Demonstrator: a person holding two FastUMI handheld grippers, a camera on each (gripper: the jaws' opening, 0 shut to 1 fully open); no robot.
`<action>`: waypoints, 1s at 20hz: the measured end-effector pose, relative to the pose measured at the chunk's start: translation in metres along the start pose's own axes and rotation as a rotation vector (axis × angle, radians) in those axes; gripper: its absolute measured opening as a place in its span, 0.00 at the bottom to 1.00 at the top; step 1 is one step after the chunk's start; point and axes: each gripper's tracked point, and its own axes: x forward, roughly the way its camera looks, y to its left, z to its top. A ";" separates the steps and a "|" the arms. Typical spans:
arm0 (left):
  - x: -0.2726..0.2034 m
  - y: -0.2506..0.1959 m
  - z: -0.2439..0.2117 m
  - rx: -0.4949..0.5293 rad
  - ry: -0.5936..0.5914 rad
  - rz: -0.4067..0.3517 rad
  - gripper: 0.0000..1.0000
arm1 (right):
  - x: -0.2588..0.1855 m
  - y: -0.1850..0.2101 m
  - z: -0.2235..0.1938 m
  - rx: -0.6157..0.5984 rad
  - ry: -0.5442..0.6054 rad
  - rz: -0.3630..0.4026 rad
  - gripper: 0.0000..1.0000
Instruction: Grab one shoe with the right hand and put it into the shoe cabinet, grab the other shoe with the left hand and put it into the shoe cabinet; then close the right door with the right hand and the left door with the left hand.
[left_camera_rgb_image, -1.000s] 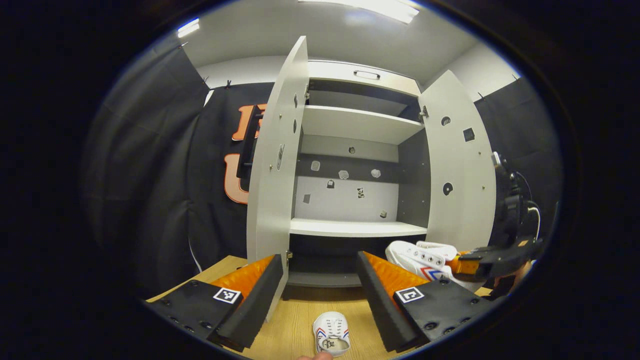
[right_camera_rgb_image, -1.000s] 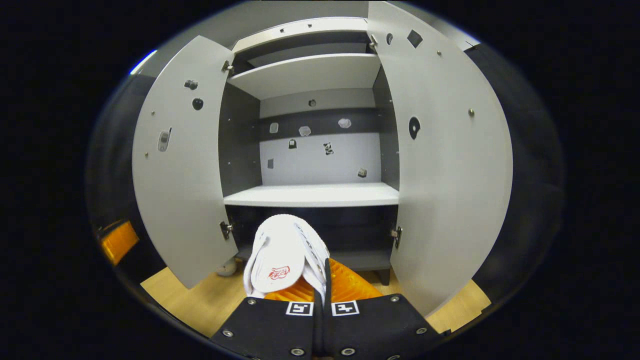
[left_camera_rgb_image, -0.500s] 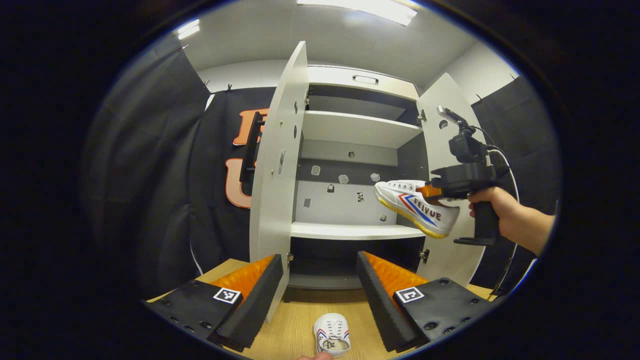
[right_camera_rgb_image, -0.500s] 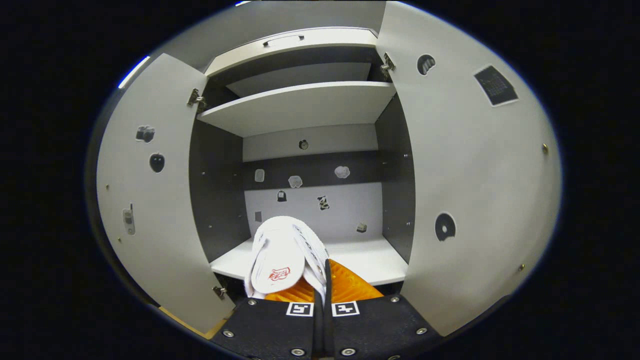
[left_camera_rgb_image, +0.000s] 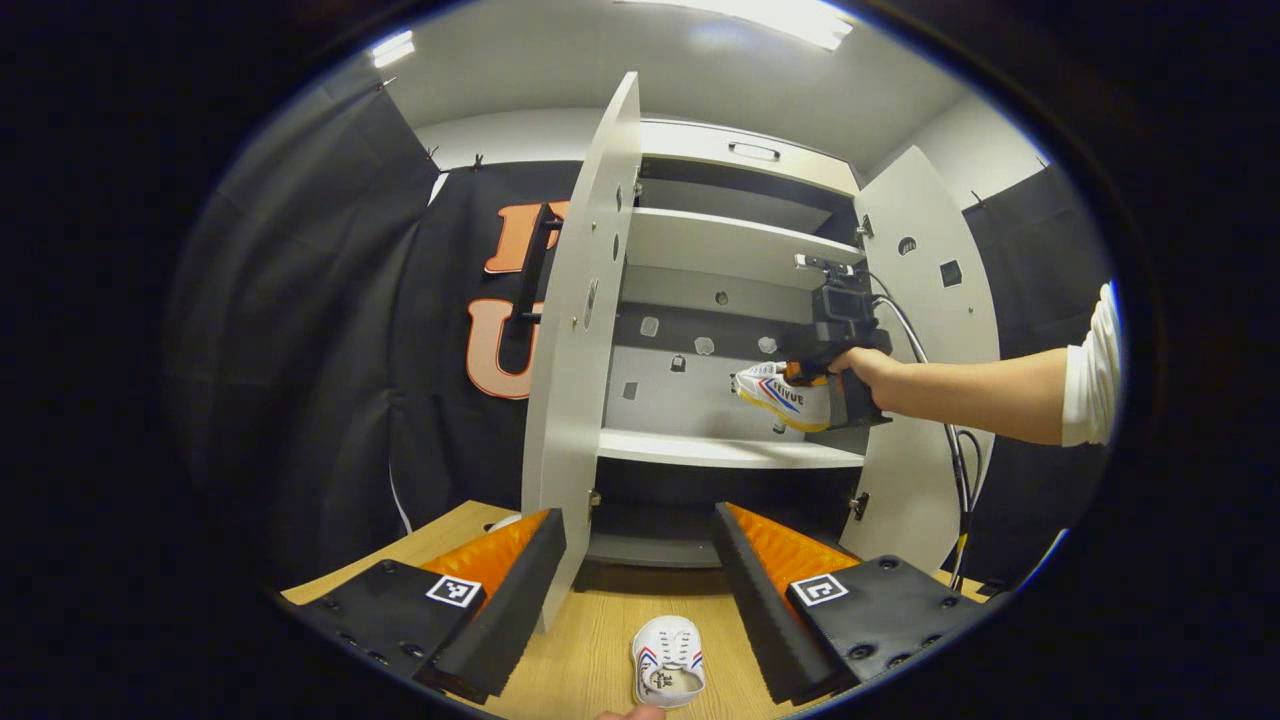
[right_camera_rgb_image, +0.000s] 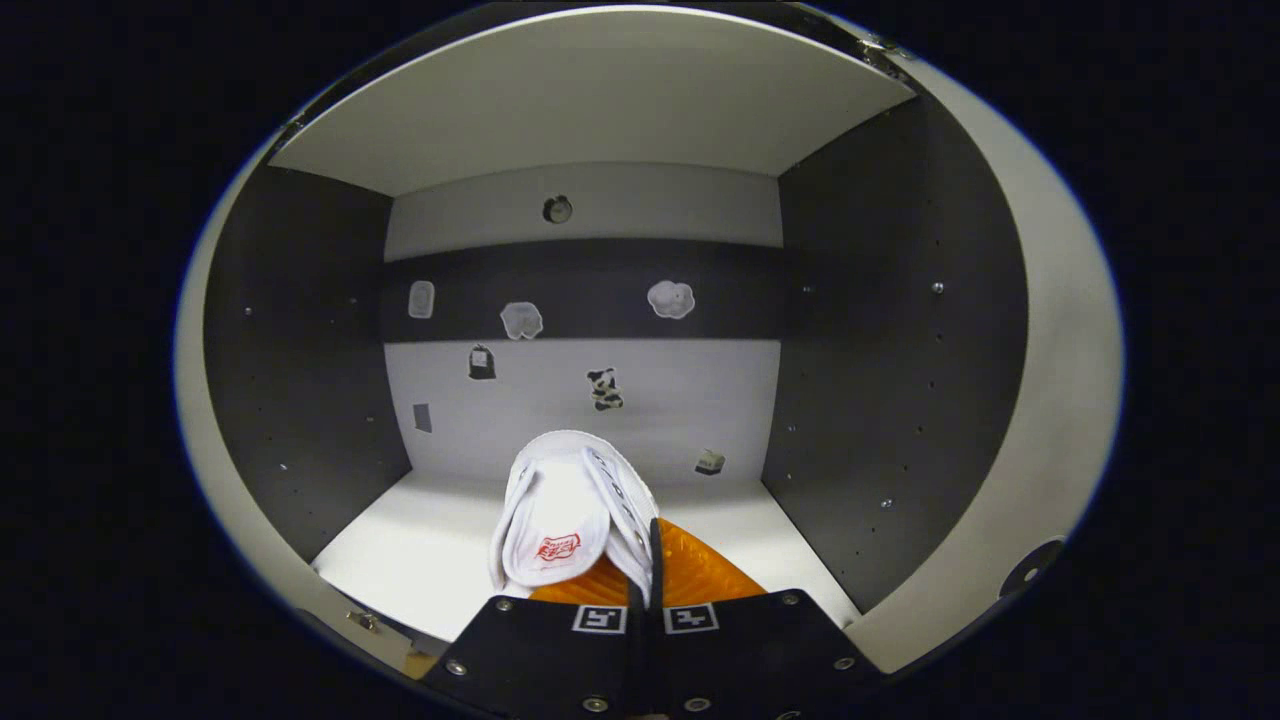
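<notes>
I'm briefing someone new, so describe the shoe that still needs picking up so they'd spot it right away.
Start at the cabinet with both doors open. On the wooden floor in front of it, between the left gripper's fingers, lies a small white shoe with red and blue stripes. Unlike the other shoe, it rests on the floor rather than being held at the shelf.

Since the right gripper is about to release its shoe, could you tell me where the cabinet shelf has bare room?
The middle shelf lies bare between the dark side walls, back to the stickered rear panel. The right gripper holds the shoe above its front middle. The crowded spot is the floor, where the other shoe lies between the open left gripper's fingers.
</notes>
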 end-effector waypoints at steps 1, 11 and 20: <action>0.000 0.002 0.001 0.003 -0.001 0.004 0.96 | 0.010 -0.004 -0.009 0.011 0.036 -0.025 0.00; 0.009 0.008 -0.006 0.005 0.015 0.021 0.96 | 0.051 -0.028 -0.067 0.049 0.210 -0.147 0.01; 0.012 0.007 -0.009 0.004 0.012 0.016 0.96 | 0.018 -0.024 -0.050 0.118 0.188 -0.086 0.52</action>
